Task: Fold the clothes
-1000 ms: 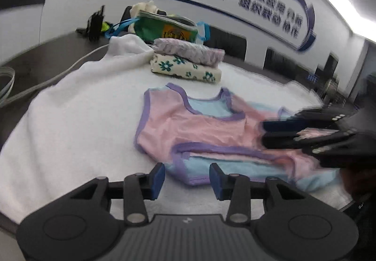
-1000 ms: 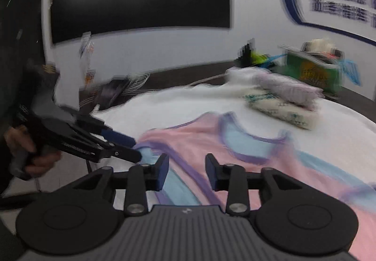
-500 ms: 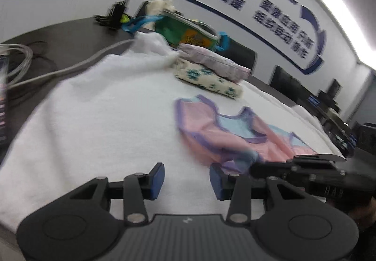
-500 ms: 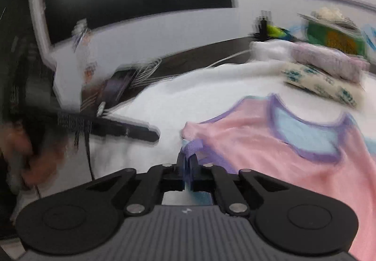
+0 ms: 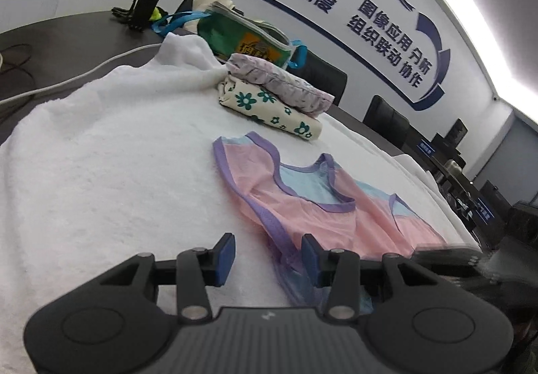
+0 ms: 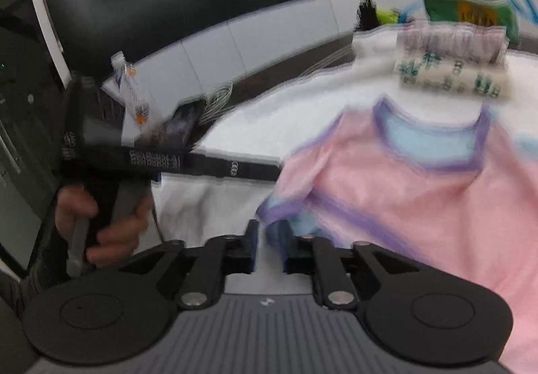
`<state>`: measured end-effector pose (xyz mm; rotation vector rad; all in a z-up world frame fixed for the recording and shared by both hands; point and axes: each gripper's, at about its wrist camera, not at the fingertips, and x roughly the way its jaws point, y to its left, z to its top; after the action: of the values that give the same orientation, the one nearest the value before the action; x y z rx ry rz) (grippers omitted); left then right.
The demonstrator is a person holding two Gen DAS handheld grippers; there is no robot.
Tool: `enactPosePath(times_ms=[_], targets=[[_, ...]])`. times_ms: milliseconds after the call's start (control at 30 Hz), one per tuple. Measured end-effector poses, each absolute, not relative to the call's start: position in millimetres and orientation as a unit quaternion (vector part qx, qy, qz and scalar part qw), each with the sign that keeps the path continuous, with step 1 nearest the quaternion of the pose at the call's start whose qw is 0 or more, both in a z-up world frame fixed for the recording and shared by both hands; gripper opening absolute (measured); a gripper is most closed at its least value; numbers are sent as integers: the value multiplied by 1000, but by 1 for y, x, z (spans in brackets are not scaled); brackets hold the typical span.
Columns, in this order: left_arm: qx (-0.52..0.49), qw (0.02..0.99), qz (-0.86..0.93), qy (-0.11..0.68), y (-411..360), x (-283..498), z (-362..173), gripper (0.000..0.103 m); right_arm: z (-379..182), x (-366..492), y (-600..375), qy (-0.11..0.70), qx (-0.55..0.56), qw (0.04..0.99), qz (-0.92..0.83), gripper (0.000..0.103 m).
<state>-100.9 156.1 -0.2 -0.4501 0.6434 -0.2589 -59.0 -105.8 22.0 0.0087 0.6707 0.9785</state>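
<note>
Pink sleeveless top with purple trim and light-blue panels lies on a white towel spread over the dark worktop. Nearest in the left wrist view, left gripper has its blue-padded jaws apart, nothing pressed between them; the top's purple-edged hem corner sits just beside the right-hand pad. Right gripper, in its own view, has jaws that have just been opening; a narrow gap shows, with the top's bunched blue and purple corner right at the pads, not clamped. Person's hand grips the left gripper's handle at the left of that view. Farther back on the towel, two folded garments are stacked: floral cream one under a lilac one. Behind them stands a green bag with blue straps, then a black radio near the wall.
</note>
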Motion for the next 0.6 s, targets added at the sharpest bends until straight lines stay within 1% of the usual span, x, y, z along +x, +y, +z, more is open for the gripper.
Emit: enactPosePath(times_ms=[33, 100, 133, 167, 233, 300, 333, 367, 433, 500, 533, 600], targets=[[-220, 916, -118, 315, 156, -99, -1, 39, 28, -56, -111, 300, -7, 846, 442, 31], [-216, 919, -99, 315, 158, -97, 1, 30, 33, -51, -113, 270, -72, 876, 394, 32], [-206, 924, -82, 313, 159, -99, 3, 19, 33, -47, -113, 263, -106, 881, 378, 32], [-190, 930, -61, 308, 159, -102, 7, 18, 33, -43, -112, 263, -135, 880, 372, 32], [-156, 942, -20, 296, 157, -110, 16, 19, 32, -32, -113, 265, -180, 874, 365, 33], [-122, 954, -5, 275, 147, -119, 29, 26, 36, -20, -117, 274, -189, 866, 374, 36], [-107, 958, -20, 264, 137, -122, 35, 40, 37, -13, -118, 275, -197, 859, 384, 36], [-90, 962, -41, 256, 126, -123, 39, 50, 39, -6, -116, 278, -205, 850, 399, 36], [-49, 961, -95, 254, 98, -120, 42, 52, 42, 13, -111, 285, -218, 824, 438, 36], [6, 956, -109, 271, 71, -112, 36, 52, 43, 33, -103, 303, -214, 803, 467, 36], [35, 953, -110, 281, 59, -108, 31, 51, 43, 43, -100, 314, -208, 793, 478, 36], [76, 945, -109, 298, 48, -104, 21, 45, 37, 57, -95, 336, -208, 781, 483, 35]])
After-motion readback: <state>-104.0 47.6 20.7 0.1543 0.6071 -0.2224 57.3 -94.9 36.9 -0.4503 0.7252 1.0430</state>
